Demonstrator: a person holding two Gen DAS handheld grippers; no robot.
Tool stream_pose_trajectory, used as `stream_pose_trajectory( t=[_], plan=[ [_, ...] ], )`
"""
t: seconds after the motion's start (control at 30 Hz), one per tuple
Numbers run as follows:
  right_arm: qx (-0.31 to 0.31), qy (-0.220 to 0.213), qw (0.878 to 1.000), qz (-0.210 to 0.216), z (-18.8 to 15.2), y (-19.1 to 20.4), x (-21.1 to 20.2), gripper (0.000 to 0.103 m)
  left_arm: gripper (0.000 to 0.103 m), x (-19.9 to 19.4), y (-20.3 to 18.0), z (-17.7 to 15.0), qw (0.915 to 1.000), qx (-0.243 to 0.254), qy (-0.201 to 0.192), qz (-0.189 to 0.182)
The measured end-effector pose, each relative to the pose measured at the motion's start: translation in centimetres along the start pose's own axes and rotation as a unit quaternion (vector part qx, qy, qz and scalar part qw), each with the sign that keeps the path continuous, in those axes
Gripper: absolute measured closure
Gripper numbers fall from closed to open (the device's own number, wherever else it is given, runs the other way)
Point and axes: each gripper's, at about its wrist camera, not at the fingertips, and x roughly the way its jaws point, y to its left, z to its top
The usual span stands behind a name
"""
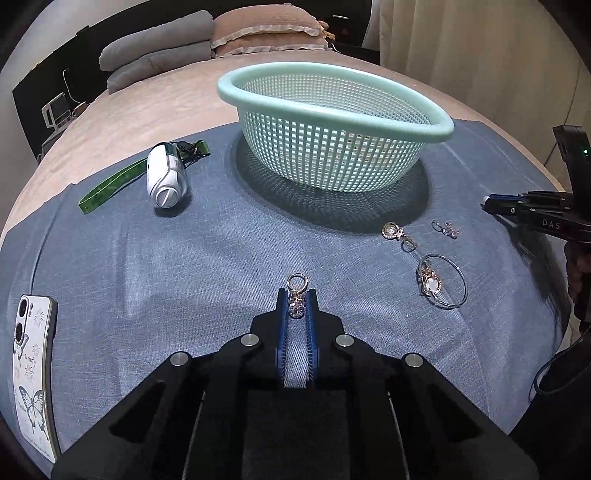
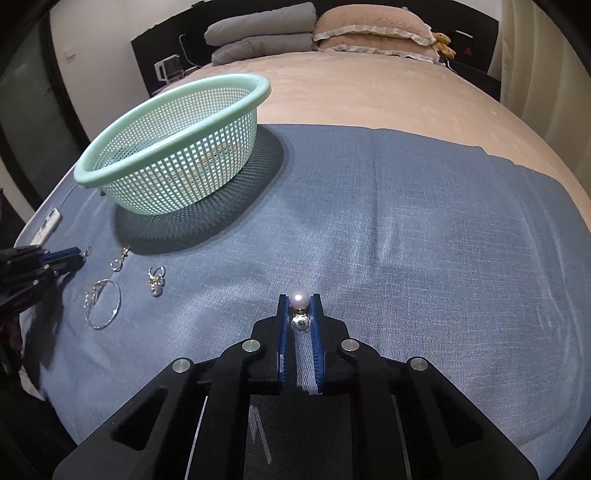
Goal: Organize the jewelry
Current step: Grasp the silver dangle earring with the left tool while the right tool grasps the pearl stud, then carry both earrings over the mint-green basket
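My left gripper (image 1: 296, 295) is shut on a gold crystal earring (image 1: 296, 301) just above the blue cloth (image 1: 184, 266); its hoop sticks out past the fingertips. My right gripper (image 2: 299, 301) is shut on a pearl earring (image 2: 298, 300) with a clear bead behind the pearl. A mint green mesh basket (image 1: 332, 122) stands on the cloth ahead of the left gripper; it also shows in the right wrist view (image 2: 170, 147). A round pendant earring (image 1: 397, 234), a small crystal earring (image 1: 447, 228) and a thin bangle with a charm (image 1: 441, 282) lie on the cloth right of the left gripper.
A white handheld device (image 1: 166, 177) lies on a green ruler (image 1: 110, 186) at the left. A phone with a butterfly case (image 1: 33, 362) lies at the cloth's left edge. Grey and pink pillows (image 1: 229, 33) sit at the bed's far end.
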Motion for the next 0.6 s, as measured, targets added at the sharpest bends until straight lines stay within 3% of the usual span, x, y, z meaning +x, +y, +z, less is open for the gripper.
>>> stream_pose_trajectory(
  t=[0.33,0.6],
  plan=[
    [0.004,-0.024,1.000,0.004,-0.2,-0.9,-3.4,0.092,0.093,-2.6,1.0,0.7,0.9998,-0.020,-0.007,0.002],
    [-0.010,-0.068,0.997,0.034,3.0,-1.0,-6.9,0.092,0.093,-6.1,1.3,5.1,0.9987,-0.001,-0.048,0.018]
  ],
)
